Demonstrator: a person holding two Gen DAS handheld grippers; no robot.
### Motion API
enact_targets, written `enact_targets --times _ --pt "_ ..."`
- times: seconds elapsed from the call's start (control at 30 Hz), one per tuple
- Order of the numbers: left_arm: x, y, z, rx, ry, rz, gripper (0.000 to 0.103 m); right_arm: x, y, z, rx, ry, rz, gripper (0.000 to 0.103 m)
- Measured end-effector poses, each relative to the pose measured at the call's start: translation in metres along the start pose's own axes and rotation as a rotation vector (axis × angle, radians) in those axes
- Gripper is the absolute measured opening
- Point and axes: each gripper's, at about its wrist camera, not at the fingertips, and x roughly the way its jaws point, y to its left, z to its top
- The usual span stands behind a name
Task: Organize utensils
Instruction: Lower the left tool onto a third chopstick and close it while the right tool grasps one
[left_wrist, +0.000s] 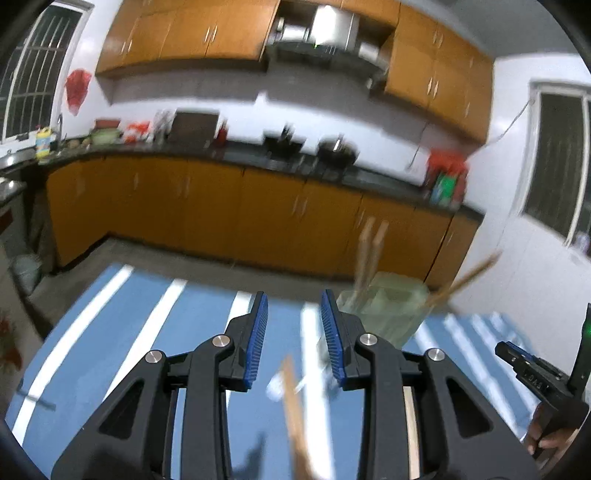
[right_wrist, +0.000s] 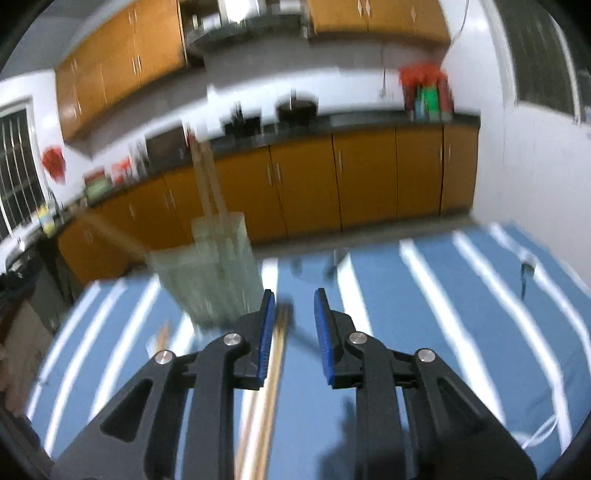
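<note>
A translucent green utensil holder stands on the blue striped tablecloth, with wooden chopsticks sticking up out of it. My left gripper is open just left of the holder, with nothing between its pads. One blurred chopstick lies on the cloth under it, beside a blurred pale utensil. My right gripper is open too. A pair of chopsticks lies beneath it, close to its left pad. The right gripper also shows at the left wrist view's right edge.
A metal spoon lies on the cloth far right. A dark blurred utensil lies near the table's far edge. Orange kitchen cabinets and a cluttered counter stand beyond the table. A white cable lies at the front right.
</note>
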Motion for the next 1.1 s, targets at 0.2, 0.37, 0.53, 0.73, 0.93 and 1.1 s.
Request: enact_targets --times 0.2,0.37,0.53,0.73,0.93,1.1 --pt "0.032 0.014 -0.063 0.0 0.217 0.032 0.031 0.041 0.02 -0.071 -0.039 0.22 0.043 0.023" --pt "0.044 0.017 -0.098 -0.013 0.325 0.028 0.031 0.055 0.032 -0.094 -0.057 0.289 0.055 0.023" --pt "0.045 0.012 -0.119 -0.01 0.371 0.007 0.031 0.062 0.031 -0.101 -0.096 0.297 0.018 0.011" --pt "0.049 0.007 -0.128 -0.01 0.412 -0.038 0.023 0.062 0.017 -0.094 -0.064 0.282 -0.038 0.008" --pt "0.053 0.001 -0.137 -0.006 0.446 -0.069 0.018 0.063 0.01 -0.093 -0.054 0.284 -0.043 0.008" --pt "0.051 -0.005 -0.139 0.019 0.445 -0.074 0.015 0.063 0.01 -0.093 -0.055 0.285 -0.043 0.008"
